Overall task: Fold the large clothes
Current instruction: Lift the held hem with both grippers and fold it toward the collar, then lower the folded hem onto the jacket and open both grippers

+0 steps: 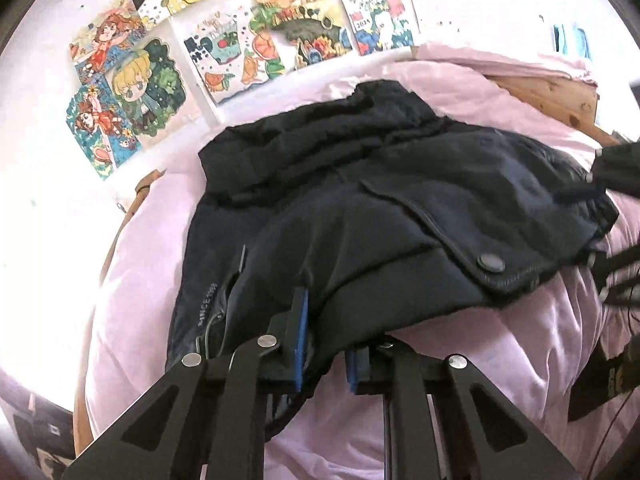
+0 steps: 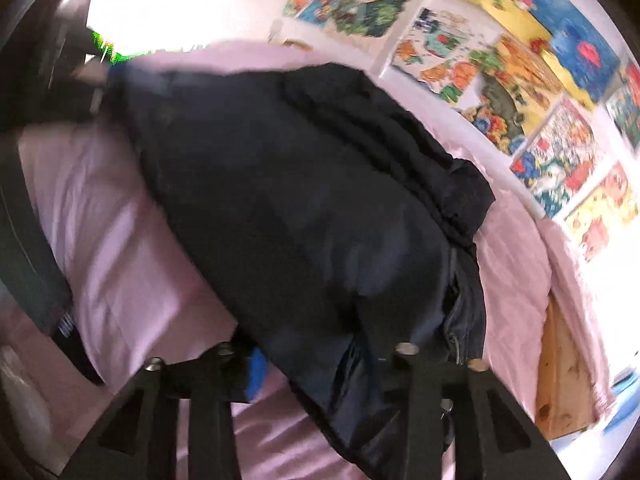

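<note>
A dark navy padded jacket [image 1: 360, 208] lies bunched across the middle of the pink bed [image 1: 520, 340], reaching to its near edge. The left gripper [image 1: 326, 344] pinches the jacket's near hem between blue pads. The left view alone shows a snap button [image 1: 491, 262] (on a flap). The right view is blurred: the right gripper [image 2: 344, 364] straddles jacket cloth, grip impossible to tell.

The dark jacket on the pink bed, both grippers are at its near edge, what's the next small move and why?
Probably lift the near hem and carry it toward the collar. The left gripper is pinched on the edge of the jacket, which lies bunched on the pink bedding. The right gripper has fabric between its jaws, but blur hides whether they press, so check that grip first.
</note>
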### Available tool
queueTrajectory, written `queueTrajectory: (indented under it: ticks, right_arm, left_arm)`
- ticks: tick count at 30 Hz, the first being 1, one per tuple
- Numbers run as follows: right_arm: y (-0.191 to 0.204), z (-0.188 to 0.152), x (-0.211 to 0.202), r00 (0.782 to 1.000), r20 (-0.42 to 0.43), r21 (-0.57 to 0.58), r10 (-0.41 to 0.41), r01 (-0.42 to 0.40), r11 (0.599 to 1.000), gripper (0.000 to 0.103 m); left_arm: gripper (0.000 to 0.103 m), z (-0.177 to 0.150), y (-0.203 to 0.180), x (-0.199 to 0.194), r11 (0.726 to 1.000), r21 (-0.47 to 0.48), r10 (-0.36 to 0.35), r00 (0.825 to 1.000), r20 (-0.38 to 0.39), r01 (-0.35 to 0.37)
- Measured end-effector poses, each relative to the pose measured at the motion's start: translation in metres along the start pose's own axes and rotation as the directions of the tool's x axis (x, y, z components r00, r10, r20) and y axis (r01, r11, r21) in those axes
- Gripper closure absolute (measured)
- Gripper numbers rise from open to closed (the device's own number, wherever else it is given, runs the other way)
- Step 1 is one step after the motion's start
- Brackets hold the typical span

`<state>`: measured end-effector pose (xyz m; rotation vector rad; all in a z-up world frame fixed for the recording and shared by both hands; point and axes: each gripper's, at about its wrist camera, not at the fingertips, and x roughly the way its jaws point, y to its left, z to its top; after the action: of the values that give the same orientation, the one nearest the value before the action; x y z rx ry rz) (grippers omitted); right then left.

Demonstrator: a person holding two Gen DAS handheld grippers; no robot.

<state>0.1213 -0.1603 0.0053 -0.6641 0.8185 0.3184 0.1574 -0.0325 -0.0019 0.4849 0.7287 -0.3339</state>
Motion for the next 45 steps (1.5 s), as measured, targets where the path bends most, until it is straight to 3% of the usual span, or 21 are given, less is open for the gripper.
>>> queueTrajectory:
  ticks: [5,7,9,11,16,21,25,27,33,41,45]
  right_arm:
    - [0.010,-0.017,0.022,0.989,-0.036,-0.105,-0.146,0.142,0.984,0.061]
    - [0.002,-0.019,0.021,0.988,-0.018,-0.074,-0.152,0.150,0.986,0.071]
    - [-0.008,-0.013,0.010,0.987,0.017,-0.022,-0.161,0.161,0.987,0.088]
    - [-0.025,-0.006,-0.002,0.986,0.049,0.055,-0.160,0.158,0.986,0.091]
    - [-0.070,0.024,-0.035,0.978,0.128,0.224,-0.165,0.134,0.965,0.093]
    - [-0.075,0.042,-0.045,0.973,0.147,0.248,-0.180,0.140,0.958,0.093]
    - [-0.070,0.042,-0.047,0.973,0.135,0.245,-0.186,0.149,0.958,0.093]
    - [-0.069,0.040,-0.050,0.973,0.124,0.240,-0.194,0.160,0.957,0.094]
    - [-0.069,0.033,-0.074,0.974,0.115,0.249,-0.195,0.162,0.955,0.095]
    - [-0.063,0.020,-0.127,0.993,0.093,0.183,-0.078,0.060,0.981,0.095]
    - [-0.071,0.025,-0.140,0.997,0.072,0.202,-0.039,0.023,0.979,0.095]
  left_arm:
    - [0.089,0.001,0.004,0.001,1.000,0.001,-0.008,1.000,-0.001,0.008]
    - [0.089,0.000,0.004,0.001,1.000,0.010,-0.005,1.000,-0.003,0.005]
    - [0.089,-0.001,0.003,0.002,1.000,0.019,0.000,1.000,-0.008,0.000]
    - [0.089,-0.003,0.003,0.006,1.000,0.031,0.001,1.000,-0.023,-0.001]
    - [0.082,-0.014,-0.005,0.013,0.996,0.085,0.008,0.998,-0.066,-0.003]
    - [0.082,-0.030,-0.023,0.022,0.978,0.190,0.103,0.991,-0.081,-0.086]
    - [0.082,-0.040,-0.013,0.029,0.979,0.168,0.134,0.985,-0.107,-0.115]
    - [0.088,-0.036,-0.005,0.022,0.985,0.132,0.123,0.989,-0.084,-0.111]
    - [0.095,-0.013,0.014,-0.026,0.994,0.062,0.083,0.996,0.023,-0.084]
    - [0.096,0.002,0.030,-0.101,0.980,0.190,-0.072,0.996,0.053,0.061]
    - [0.096,0.013,0.032,-0.115,0.975,0.205,-0.101,0.993,0.064,0.086]
